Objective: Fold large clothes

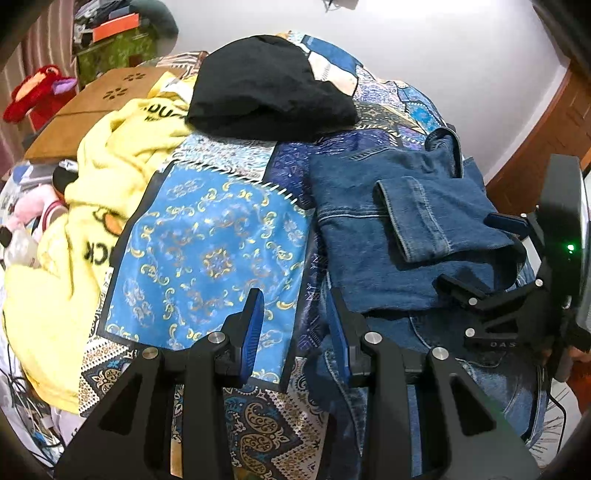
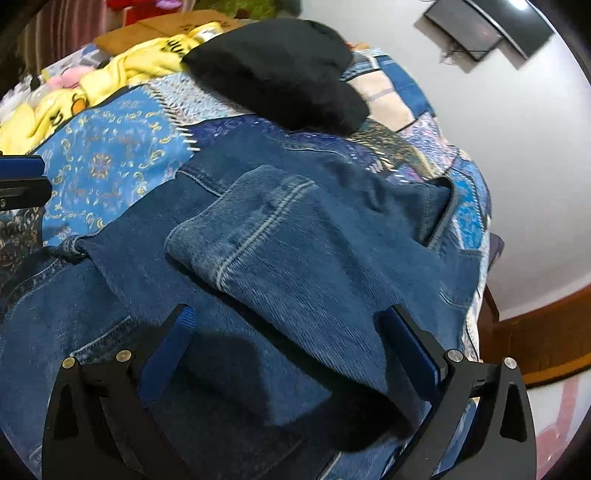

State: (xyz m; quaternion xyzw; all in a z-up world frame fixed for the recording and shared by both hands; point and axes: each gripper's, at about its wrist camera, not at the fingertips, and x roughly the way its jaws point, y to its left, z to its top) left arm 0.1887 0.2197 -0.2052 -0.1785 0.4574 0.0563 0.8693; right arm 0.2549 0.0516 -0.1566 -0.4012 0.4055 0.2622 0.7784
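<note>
Mid-blue denim jacket (image 2: 295, 236) with paler stitched seams. Patchwork bedspread (image 1: 207, 251) beneath, in bright blue with gold scrollwork, plus navy, purple and cream paisley panels. Plain black garment (image 1: 269, 88). Pale yellow blanket (image 1: 110, 155) with black lettering and an orange spot. Red plush toy (image 1: 37, 92). Brown board (image 1: 103, 103). Black gripper frames with blue finger pads (image 1: 253, 325). White wall (image 1: 443, 74).

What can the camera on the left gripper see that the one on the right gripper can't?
Only the left wrist view shows the whole right gripper, open around the denim jacket's folded sleeve, and the green box. Only the right wrist view shows the dark screen on the wall. Both show the jacket, the black garment, the yellow garment and the patterned bedspread.
</note>
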